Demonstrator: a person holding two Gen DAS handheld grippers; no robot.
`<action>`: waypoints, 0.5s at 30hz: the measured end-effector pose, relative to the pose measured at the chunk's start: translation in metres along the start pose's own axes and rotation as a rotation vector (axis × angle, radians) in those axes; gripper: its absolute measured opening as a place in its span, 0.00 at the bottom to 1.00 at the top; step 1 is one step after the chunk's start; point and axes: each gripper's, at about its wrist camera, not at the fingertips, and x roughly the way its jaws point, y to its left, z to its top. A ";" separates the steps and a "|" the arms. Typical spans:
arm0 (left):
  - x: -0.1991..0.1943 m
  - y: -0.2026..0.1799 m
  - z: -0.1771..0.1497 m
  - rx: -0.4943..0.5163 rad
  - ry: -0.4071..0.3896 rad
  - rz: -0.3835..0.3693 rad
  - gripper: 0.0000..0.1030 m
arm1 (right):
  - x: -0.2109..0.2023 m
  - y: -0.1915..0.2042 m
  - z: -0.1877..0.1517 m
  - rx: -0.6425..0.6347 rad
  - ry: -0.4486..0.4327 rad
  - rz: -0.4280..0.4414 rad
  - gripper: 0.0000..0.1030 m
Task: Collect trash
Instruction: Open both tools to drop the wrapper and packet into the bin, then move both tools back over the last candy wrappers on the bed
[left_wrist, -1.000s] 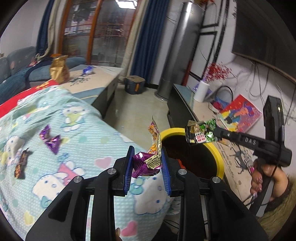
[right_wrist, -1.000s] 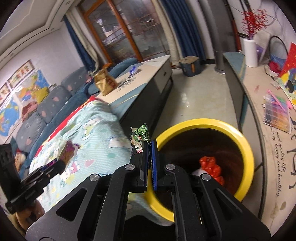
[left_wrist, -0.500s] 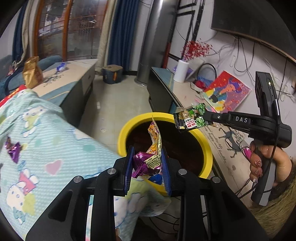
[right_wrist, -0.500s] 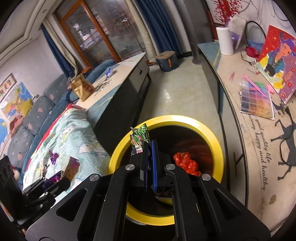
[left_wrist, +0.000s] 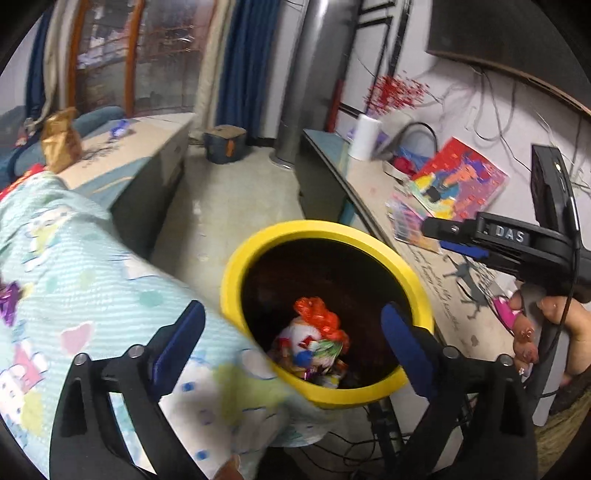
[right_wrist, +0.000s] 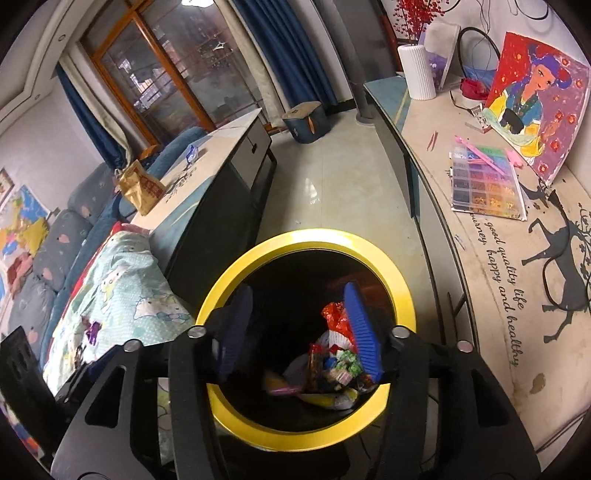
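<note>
A heap of crumpled snack wrappers (right_wrist: 334, 363) lies at the bottom of a yellow-rimmed bin (right_wrist: 306, 236), topped by a red wrapper (left_wrist: 318, 316); the print on them is too small to read. Both grippers hang over the bin's mouth. The left gripper (left_wrist: 293, 341) has just been opening and its blue pads stand wide apart with nothing between them. The right gripper (right_wrist: 297, 330) has also just been opening; its pads are parted and hold nothing, and the trash shows below through the gap. In the left wrist view the right gripper's black body carries a label reading "DAS" (left_wrist: 509, 233), and a person's hand (left_wrist: 546, 332) with painted nails grips its handle.

Just left of the bin, a pale blue bedspread printed with cartoon cats (right_wrist: 122, 295) covers a bed, and a purple wrapper (right_wrist: 92, 328) lies on it. Beyond stands a long low table (right_wrist: 225, 147) bearing a gold paper bag (right_wrist: 140, 186). To the right of the bin runs a side table (right_wrist: 491, 266) with a black deer silhouette and script that reads in part "good quality life" and "happy and healthy". On it lie a tray of coloured beads (right_wrist: 485, 186), a bright painting of a figure (right_wrist: 535, 99) and a white ribbed vase (right_wrist: 415, 72).
</note>
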 end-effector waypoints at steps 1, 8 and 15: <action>-0.005 0.004 -0.001 -0.007 -0.010 0.007 0.92 | 0.000 0.005 -0.002 -0.005 0.001 0.011 0.45; -0.048 0.046 -0.006 -0.067 -0.083 0.119 0.92 | -0.006 0.059 -0.009 -0.131 -0.007 0.124 0.56; -0.093 0.098 -0.007 -0.151 -0.154 0.245 0.92 | -0.019 0.125 -0.027 -0.286 -0.018 0.241 0.62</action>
